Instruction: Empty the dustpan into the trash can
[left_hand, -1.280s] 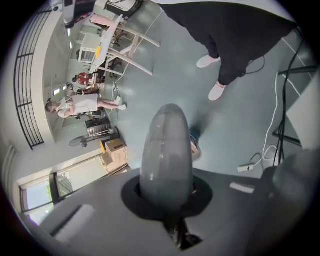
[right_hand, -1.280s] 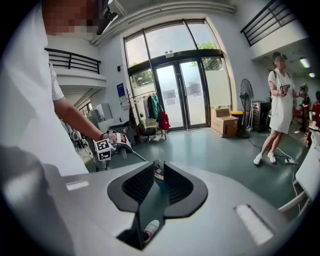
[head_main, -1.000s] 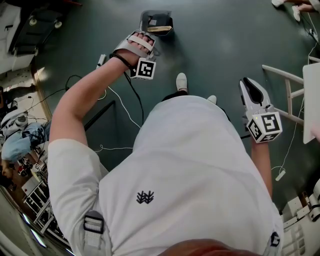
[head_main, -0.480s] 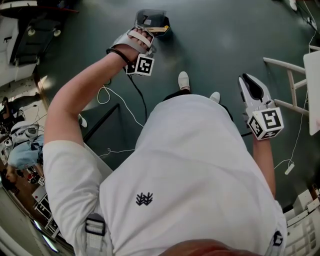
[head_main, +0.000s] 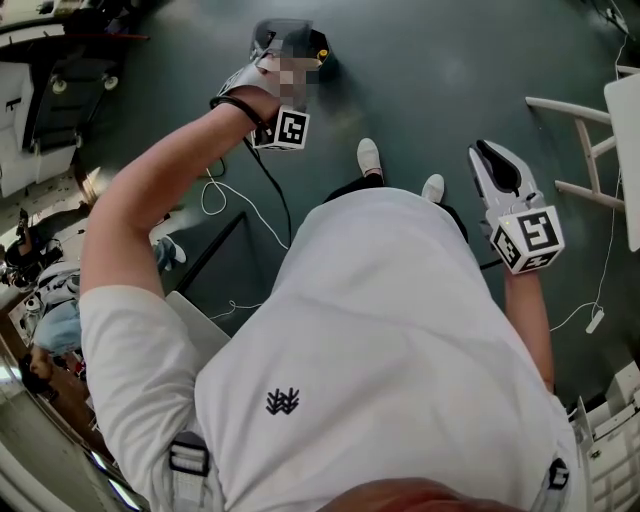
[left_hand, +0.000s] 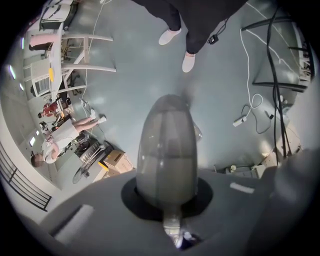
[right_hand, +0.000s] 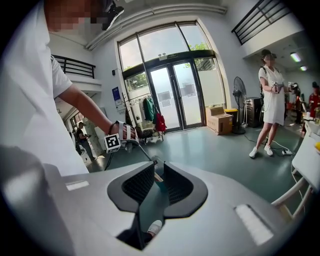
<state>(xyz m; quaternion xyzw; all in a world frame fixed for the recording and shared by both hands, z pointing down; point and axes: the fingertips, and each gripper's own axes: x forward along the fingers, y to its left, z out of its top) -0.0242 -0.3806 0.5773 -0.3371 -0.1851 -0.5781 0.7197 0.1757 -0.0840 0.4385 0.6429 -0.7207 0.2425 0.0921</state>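
Note:
My left gripper (head_main: 272, 62) is stretched out ahead over the dark green floor, shut on the grey dustpan (head_main: 300, 40). In the head view its dark inside shows something yellowish. The dustpan's grey handle (left_hand: 167, 150) fills the middle of the left gripper view, clamped between the jaws, with floor beyond it. In the right gripper view the left gripper (right_hand: 127, 136) shows at the left, a thin rod running down from it. My right gripper (head_main: 497, 165) hangs by my right side, shut (right_hand: 156, 167) with nothing in it. No trash can is clearly in view.
My shoes (head_main: 365, 160) stand just behind the dustpan. A white frame (head_main: 580, 150) is at the right and cables (head_main: 215, 190) trail on the floor at the left. A standing person (right_hand: 272, 100), cardboard boxes (right_hand: 220, 120) and a fan (right_hand: 239, 102) are near the glass doors.
My left arm has carried the dustpan a little farther forward and to the left. The right gripper has barely shifted.

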